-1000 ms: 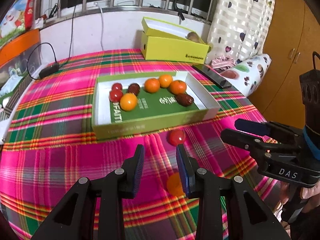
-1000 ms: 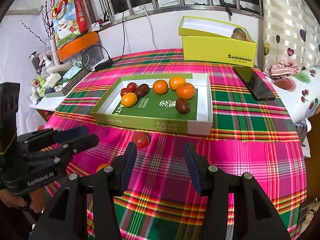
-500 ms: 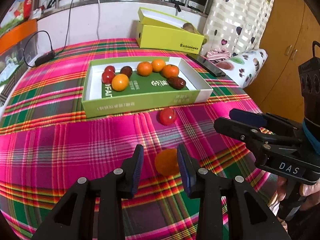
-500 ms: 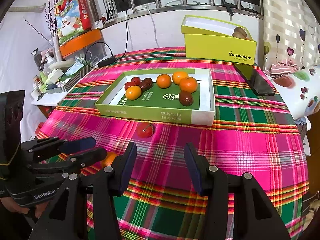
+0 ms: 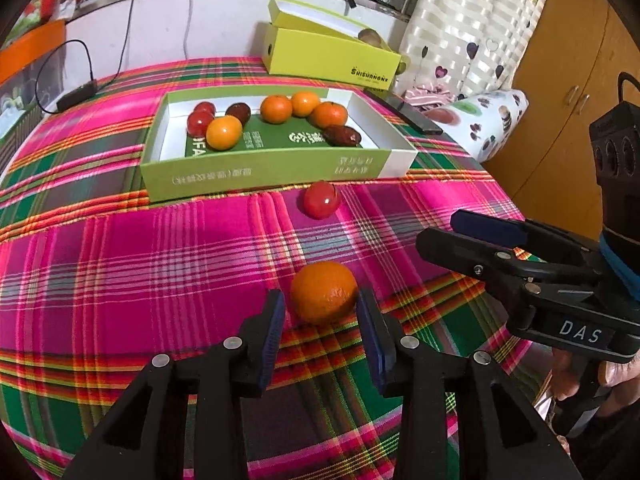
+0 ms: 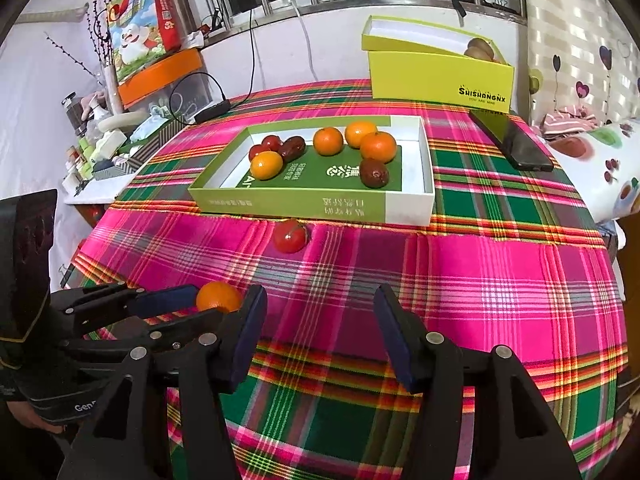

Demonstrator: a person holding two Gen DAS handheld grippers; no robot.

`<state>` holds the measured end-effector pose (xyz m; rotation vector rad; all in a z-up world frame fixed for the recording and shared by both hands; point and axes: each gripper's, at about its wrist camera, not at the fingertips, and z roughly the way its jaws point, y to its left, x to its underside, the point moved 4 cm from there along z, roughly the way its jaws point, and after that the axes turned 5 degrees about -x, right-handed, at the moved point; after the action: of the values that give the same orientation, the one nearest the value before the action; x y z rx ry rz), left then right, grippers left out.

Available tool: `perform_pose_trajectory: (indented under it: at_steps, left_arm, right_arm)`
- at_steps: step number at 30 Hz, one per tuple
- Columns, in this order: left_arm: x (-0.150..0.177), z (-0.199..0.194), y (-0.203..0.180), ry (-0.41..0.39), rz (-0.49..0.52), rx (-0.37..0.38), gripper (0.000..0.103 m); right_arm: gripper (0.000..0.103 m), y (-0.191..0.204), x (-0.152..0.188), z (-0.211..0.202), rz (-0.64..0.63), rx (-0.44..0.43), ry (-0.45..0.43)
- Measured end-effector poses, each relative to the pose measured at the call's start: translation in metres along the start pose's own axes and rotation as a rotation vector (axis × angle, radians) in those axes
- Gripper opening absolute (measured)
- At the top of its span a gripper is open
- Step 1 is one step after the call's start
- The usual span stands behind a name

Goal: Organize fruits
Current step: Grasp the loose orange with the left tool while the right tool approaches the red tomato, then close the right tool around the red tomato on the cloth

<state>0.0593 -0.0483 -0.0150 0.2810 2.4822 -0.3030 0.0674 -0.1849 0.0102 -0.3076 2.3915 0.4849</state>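
Observation:
A loose orange (image 5: 323, 298) lies on the plaid tablecloth between the tips of my open left gripper (image 5: 320, 312), its jaws on either side and not closed on it. It also shows in the right wrist view (image 6: 219, 297), beside the left gripper (image 6: 176, 308). A red tomato (image 5: 321, 199) (image 6: 291, 236) lies just in front of the green tray (image 5: 264, 170) (image 6: 304, 204), which holds several oranges, tomatoes and dark dates. My right gripper (image 6: 318, 336) is open and empty above the cloth; it shows at the right of the left wrist view (image 5: 460, 232).
A yellow-green box (image 6: 436, 76) (image 5: 332, 54) stands at the table's far side. A black phone (image 6: 512, 140) lies near the right edge. A cable and adapter (image 6: 208, 110) lie far left, with clutter on a side shelf (image 6: 100, 144).
My left gripper has moved forward and down to the loose orange, which now sits between its jaws. The right gripper has stayed open and shifted slightly.

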Motion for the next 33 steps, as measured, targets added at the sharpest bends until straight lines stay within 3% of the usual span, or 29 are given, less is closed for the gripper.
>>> perform_pose_trajectory:
  at_steps: [13, 30, 33]
  left_arm:
    - [-0.005, 0.012, -0.002, 0.01, 0.012, -0.024, 0.045]
    - [-0.027, -0.017, 0.034, -0.063, -0.026, -0.12, 0.045]
    - [-0.03, -0.02, 0.043, -0.072, -0.037, -0.126, 0.045]
  right_arm:
    - [0.057, -0.009, -0.002, 0.005, 0.029, -0.011, 0.026]
    - [0.056, 0.009, -0.029, 0.031, 0.002, 0.018, 0.08]
    - [0.051, 0.012, -0.032, 0.041, -0.001, 0.009, 0.094]
